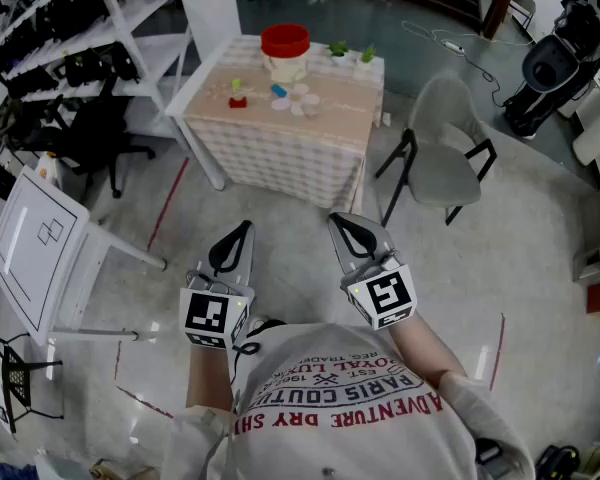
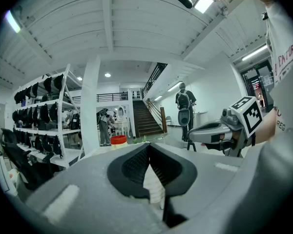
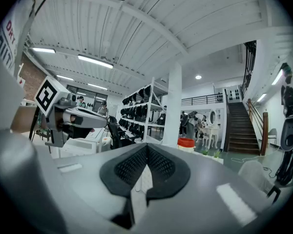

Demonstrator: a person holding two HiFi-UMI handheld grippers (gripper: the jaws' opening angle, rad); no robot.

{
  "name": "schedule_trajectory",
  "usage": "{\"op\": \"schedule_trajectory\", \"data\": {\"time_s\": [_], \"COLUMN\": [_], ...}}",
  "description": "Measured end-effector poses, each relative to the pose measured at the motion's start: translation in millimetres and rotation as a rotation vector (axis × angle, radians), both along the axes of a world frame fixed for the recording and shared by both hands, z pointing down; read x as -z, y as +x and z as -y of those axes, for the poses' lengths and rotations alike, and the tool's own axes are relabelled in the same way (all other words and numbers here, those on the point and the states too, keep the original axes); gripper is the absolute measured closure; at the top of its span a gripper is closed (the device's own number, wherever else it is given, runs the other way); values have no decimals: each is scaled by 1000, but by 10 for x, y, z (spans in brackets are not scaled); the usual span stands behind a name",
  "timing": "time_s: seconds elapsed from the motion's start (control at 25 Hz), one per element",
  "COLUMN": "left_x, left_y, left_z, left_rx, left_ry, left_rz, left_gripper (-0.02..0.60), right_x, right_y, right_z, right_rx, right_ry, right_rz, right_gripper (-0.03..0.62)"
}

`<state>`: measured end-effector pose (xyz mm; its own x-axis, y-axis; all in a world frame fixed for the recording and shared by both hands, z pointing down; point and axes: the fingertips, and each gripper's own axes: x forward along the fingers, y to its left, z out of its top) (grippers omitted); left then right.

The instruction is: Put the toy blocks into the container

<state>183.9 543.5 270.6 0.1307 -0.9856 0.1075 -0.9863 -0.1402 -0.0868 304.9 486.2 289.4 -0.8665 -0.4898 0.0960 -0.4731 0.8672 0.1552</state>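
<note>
Far ahead stands a table with a checked cloth (image 1: 280,148). On it sits a pale container with a red lid (image 1: 285,53), also visible as a red-topped tub (image 2: 118,140) (image 3: 186,142). Small toy blocks lie in front of it: a green-yellow one (image 1: 236,85), a red one (image 1: 238,101) and a blue one (image 1: 279,91). My left gripper (image 1: 244,228) (image 2: 147,149) and right gripper (image 1: 337,220) (image 3: 146,149) are held side by side over the floor, well short of the table. Both are shut with nothing between the jaws.
A grey chair (image 1: 445,153) stands right of the table. White shelving with dark gear (image 1: 80,48) lines the left, with a black office chair (image 1: 105,138) and a white board (image 1: 35,243) nearer. Two small potted plants (image 1: 350,54) sit on the table's far side.
</note>
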Motion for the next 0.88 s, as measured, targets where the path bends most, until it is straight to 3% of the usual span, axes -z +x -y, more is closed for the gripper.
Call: {"op": "schedule_trajectory", "data": {"time_s": [0.64, 0.72, 0.76, 0.88], "left_x": [-69, -60, -64, -101], "left_y": [-132, -167, -187, -306], "left_z": [136, 187, 213, 284], "left_rx": [39, 40, 36, 41], "left_ry": [16, 19, 14, -1], "left_rz": [-43, -50, -45, -34], "left_gripper": [563, 374, 336, 334], "right_x": [-119, -126, -134, -185], "right_y": [-78, -104, -124, -227], "right_z": [229, 280, 307, 394], "right_rx": [-26, -27, -29, -35], "right_ry": [-62, -70, -74, -89], "right_rz": [19, 23, 24, 19], "right_gripper": [592, 592, 592, 592]}}
